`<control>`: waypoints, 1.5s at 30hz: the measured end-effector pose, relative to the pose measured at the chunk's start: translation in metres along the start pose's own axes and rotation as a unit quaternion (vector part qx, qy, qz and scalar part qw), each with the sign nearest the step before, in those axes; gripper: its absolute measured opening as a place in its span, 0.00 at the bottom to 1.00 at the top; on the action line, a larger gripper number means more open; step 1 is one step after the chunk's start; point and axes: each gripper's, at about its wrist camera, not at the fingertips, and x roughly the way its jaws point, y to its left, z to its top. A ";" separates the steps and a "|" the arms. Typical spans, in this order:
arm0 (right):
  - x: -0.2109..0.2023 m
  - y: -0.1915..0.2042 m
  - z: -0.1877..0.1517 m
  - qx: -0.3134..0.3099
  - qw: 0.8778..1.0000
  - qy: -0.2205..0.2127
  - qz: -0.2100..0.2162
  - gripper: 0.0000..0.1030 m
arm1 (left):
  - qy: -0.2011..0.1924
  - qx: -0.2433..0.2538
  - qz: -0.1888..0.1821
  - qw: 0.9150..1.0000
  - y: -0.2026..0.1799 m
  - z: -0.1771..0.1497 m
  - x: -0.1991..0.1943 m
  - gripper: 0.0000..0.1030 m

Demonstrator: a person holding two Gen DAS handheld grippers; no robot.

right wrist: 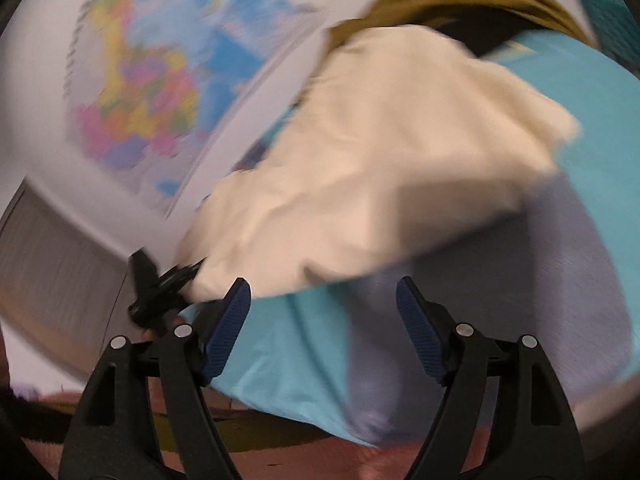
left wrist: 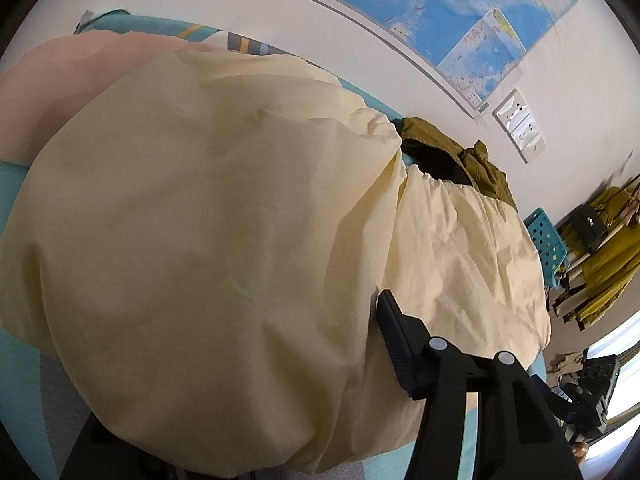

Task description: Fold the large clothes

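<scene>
A large cream garment (left wrist: 208, 208) lies on a turquoise bed sheet (right wrist: 592, 92) and fills most of the left wrist view. It drapes over my left gripper (left wrist: 320, 320) and hides one finger. The other finger (left wrist: 394, 340) shows with its pad against the cloth's edge, so I cannot see whether the jaws are closed on the cloth. In the blurred right wrist view the left gripper (right wrist: 160, 292) sits at the near left corner of the cream garment (right wrist: 380, 152). My right gripper (right wrist: 324, 300) is open and holds nothing, just short of the garment's near edge.
An olive garment (left wrist: 476, 156) lies beyond the cream one by the wall. A pink cloth (left wrist: 48, 92) lies at the far left. Maps (left wrist: 460, 8) hang on the wall. A blue basket (left wrist: 548, 240) and clutter stand to the right. Reddish floor (right wrist: 280, 460) shows below the bed edge.
</scene>
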 end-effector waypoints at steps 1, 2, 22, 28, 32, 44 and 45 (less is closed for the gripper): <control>0.000 -0.005 0.001 0.011 1.000 -0.005 -0.006 0.73 | 0.002 0.003 0.001 1.000 -0.001 0.000 0.000 0.54; 0.002 -0.008 0.002 0.020 1.000 -0.010 -0.012 0.73 | 0.004 0.004 0.002 1.000 -0.001 0.001 0.000 0.54; 0.083 -0.010 0.052 0.011 0.993 -0.089 -0.070 0.72 | 0.008 0.045 0.029 0.999 -0.013 0.000 0.007 0.70; 0.086 -0.021 0.058 0.022 0.996 -0.075 -0.050 0.42 | 0.009 0.061 0.063 0.996 -0.021 0.003 0.013 0.75; 0.090 -0.021 0.058 0.019 0.997 -0.064 -0.047 0.44 | 0.008 0.075 0.087 0.993 -0.026 0.005 0.018 0.80; 0.104 -0.013 0.067 0.002 0.997 -0.062 -0.052 0.35 | 0.005 0.081 0.113 0.990 -0.031 0.014 0.025 0.66; 0.102 -0.013 0.067 -0.002 0.997 -0.060 -0.049 0.32 | 0.007 0.081 0.112 0.990 -0.031 0.014 0.024 0.60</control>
